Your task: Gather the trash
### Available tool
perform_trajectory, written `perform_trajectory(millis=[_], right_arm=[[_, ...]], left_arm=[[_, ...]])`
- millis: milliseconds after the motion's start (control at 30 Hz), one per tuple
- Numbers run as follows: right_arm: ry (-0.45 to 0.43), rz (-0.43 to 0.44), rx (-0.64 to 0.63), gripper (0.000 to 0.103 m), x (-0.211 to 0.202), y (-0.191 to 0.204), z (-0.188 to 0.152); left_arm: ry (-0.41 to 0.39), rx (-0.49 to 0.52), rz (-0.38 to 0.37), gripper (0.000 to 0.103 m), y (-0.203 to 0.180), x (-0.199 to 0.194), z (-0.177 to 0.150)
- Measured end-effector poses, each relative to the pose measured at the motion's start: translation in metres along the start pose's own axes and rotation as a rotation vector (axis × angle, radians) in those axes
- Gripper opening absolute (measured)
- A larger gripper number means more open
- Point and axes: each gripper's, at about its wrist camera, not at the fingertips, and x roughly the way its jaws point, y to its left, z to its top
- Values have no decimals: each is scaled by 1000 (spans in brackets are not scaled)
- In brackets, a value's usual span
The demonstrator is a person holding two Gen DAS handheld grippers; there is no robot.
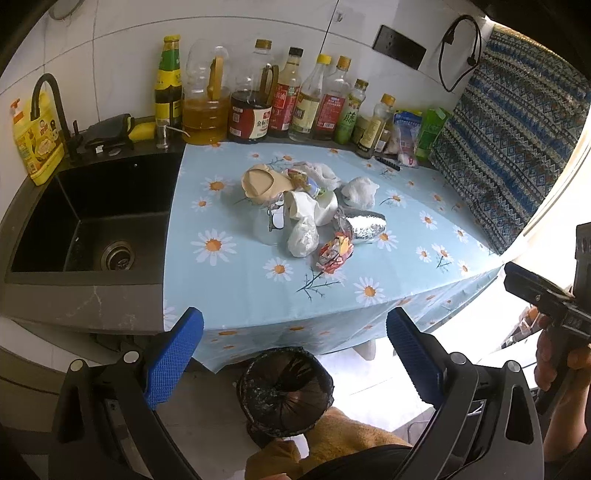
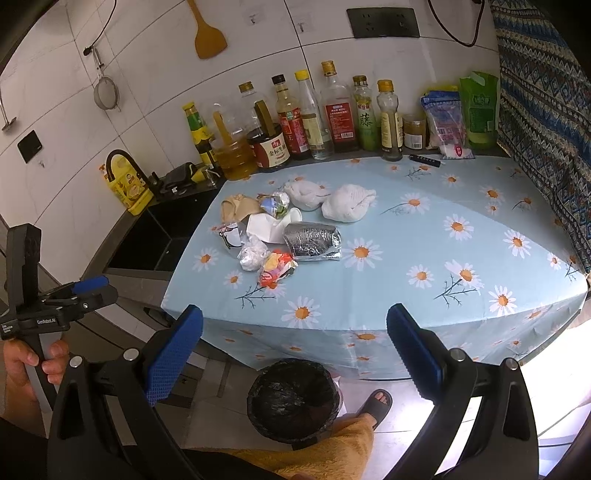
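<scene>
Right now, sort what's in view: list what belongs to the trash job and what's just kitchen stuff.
For the job:
silver foil wrapper
colourful snack wrapper
white crumpled tissues
clear plastic bag
beige crumpled paper
lined bin on the floor

Just lying about:
sauce and oil bottles
yellow detergent jug
sink
wooden spatula
strainer

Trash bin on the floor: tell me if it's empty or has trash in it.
Looks empty: the trash bin shows only its black liner inside; the trash pile sits on the table.
</scene>
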Motion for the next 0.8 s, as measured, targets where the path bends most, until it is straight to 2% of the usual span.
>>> perform_trajectory(millis=[300,800], right_arm=[[4,27,49,99,-8,-3,8],[15,9,9,99,-4,2,6]], left_arm=[[12,-17,-1,96,4,-1,5],[0,-26,-13,96,2,2,4]])
